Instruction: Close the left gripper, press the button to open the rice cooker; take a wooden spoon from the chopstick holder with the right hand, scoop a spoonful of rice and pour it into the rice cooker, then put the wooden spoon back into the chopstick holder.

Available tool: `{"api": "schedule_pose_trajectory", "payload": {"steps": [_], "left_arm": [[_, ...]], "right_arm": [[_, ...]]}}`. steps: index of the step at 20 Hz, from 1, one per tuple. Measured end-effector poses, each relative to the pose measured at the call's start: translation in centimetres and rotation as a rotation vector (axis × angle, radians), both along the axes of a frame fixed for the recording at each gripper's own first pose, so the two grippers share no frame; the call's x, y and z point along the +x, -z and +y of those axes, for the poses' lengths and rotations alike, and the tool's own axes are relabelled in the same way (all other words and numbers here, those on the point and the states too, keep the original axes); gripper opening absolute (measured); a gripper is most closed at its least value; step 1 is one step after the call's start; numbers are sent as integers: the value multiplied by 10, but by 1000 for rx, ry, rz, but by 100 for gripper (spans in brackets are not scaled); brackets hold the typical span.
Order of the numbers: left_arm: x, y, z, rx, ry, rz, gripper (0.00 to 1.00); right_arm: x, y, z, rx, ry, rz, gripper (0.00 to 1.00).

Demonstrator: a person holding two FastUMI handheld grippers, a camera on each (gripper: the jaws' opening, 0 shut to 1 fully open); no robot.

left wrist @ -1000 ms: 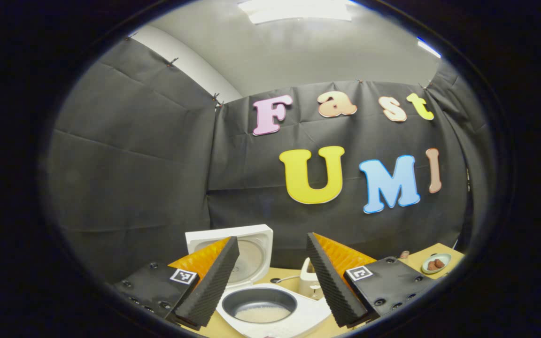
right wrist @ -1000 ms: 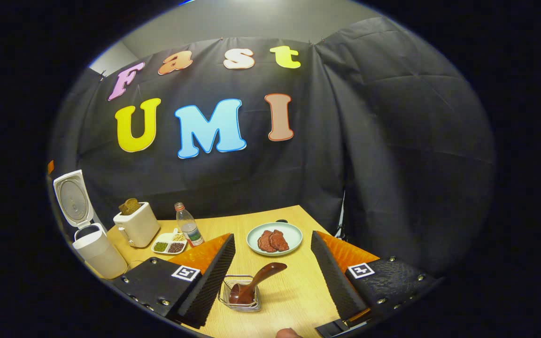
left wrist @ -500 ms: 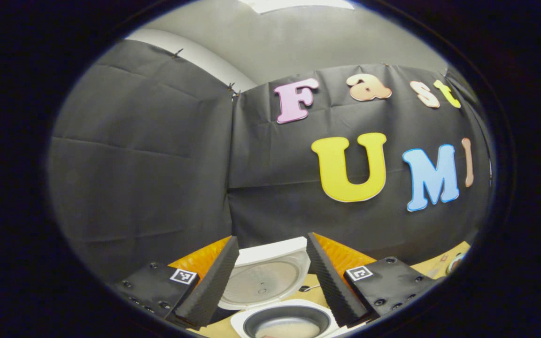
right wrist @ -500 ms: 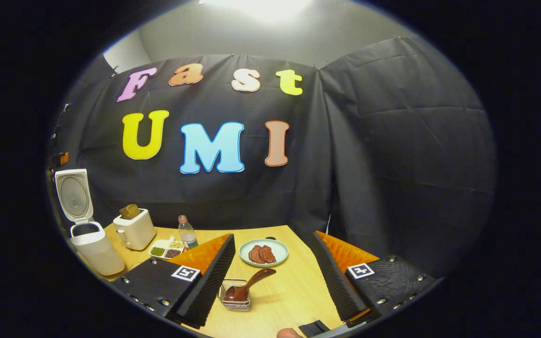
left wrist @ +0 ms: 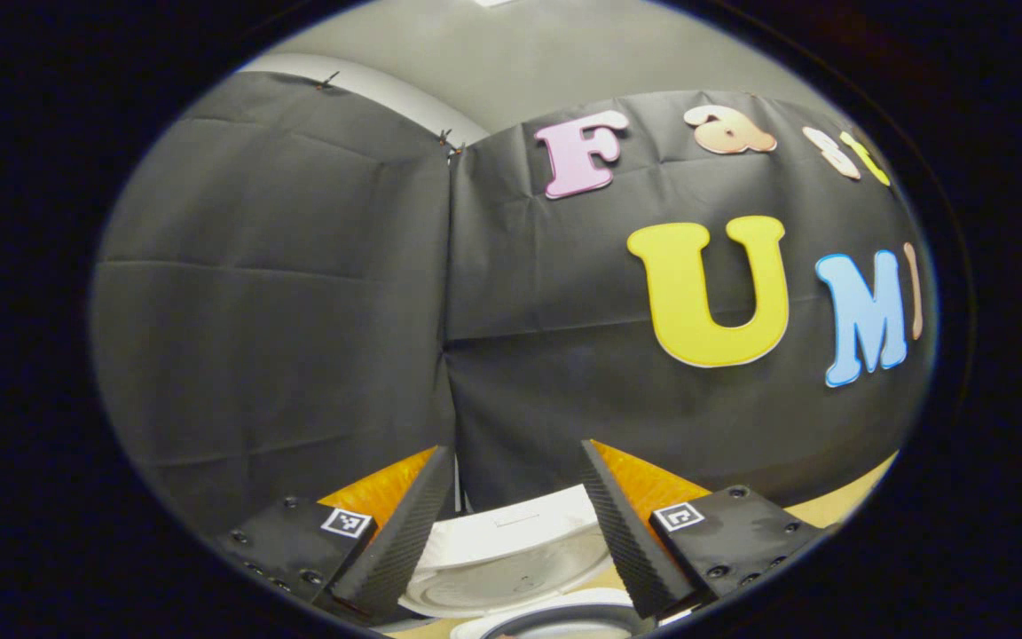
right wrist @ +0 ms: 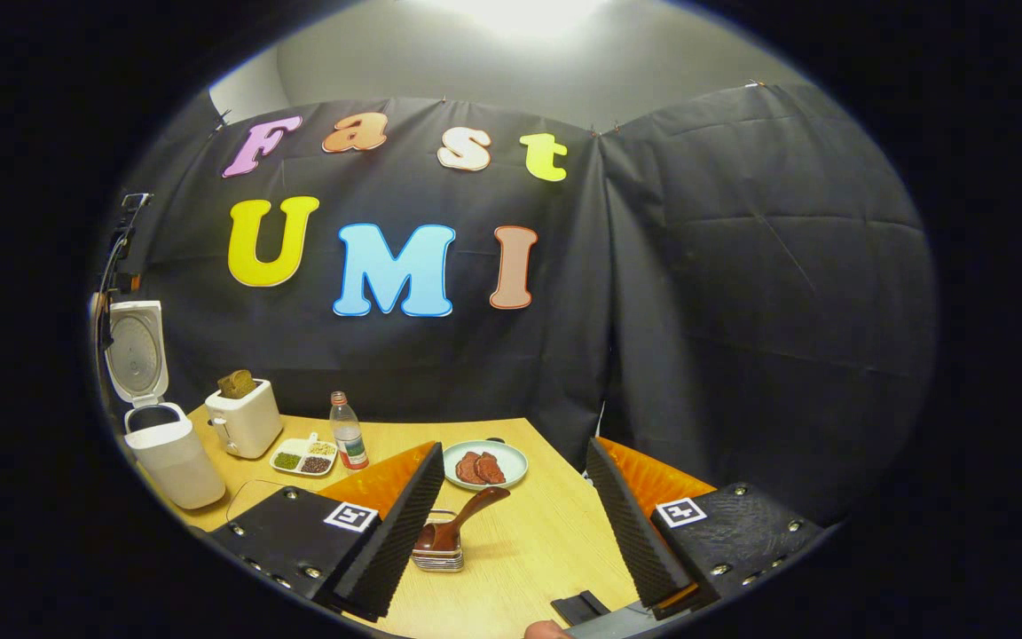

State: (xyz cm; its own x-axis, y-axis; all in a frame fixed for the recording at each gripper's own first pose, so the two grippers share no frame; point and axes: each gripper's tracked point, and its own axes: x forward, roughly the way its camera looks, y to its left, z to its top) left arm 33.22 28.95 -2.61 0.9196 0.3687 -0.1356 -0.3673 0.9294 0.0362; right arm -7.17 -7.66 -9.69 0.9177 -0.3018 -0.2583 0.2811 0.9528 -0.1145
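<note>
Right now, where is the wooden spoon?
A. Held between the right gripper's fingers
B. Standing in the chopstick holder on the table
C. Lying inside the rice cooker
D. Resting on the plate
B. In the right gripper view the wooden spoon stands in the wire chopstick holder on the table, its handle leaning out, and the right gripper is open and apart from it.

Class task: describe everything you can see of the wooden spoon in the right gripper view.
The dark brown wooden spoon looks glossy and smooth. Its bowl sits down inside the small wire chopstick holder, and its handle leans out up and to the right, toward the pale plate. The holder stands on the light wooden table. The open right gripper is not touching the spoon.
</note>
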Motion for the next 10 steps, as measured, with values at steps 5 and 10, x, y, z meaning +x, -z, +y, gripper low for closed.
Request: {"api": "schedule_pose_trajectory", "payload": {"steps": [5,10], "left_arm": [[36,40,21,-47,-27,102,100],[27,48,22,-133,-44,119,99]], "right_arm": [[3,-2,10,-25,-30,11,98],[10,-3,13,-71,-63,12,98]]}}
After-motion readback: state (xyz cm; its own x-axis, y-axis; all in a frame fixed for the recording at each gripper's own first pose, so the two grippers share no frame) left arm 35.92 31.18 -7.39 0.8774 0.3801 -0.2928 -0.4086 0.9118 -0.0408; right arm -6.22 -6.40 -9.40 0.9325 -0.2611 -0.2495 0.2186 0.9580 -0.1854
